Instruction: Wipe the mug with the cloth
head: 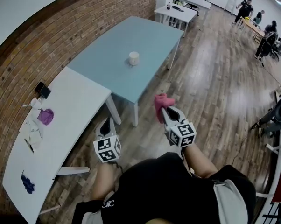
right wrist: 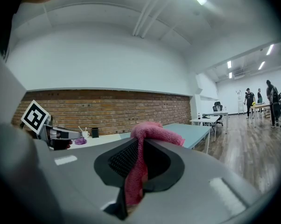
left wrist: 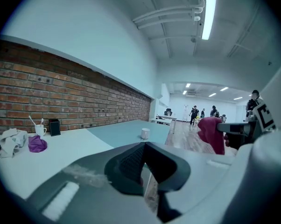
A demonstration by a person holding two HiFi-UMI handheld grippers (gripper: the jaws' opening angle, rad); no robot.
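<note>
Room with brick wall (head: 61, 36), wood floor (head: 215, 87), blue-grey table (head: 150, 34).
Right gripper (head: 167, 112) pinched a fuzzy pink cloth (head: 163, 101), which draped over its jaw tips. Left gripper (head: 109, 122) jaws were pressed together, empty. Plain white mug (head: 133, 58) stood upright near the table's middle, well apart from both.

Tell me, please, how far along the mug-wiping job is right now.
Done: the pink cloth is picked up and clamped in the right gripper. In hand: nothing else; the left gripper is shut and empty. Left: the mug stands on the blue-grey table, well away from both grippers, so reaching it and wiping it remain.
</note>
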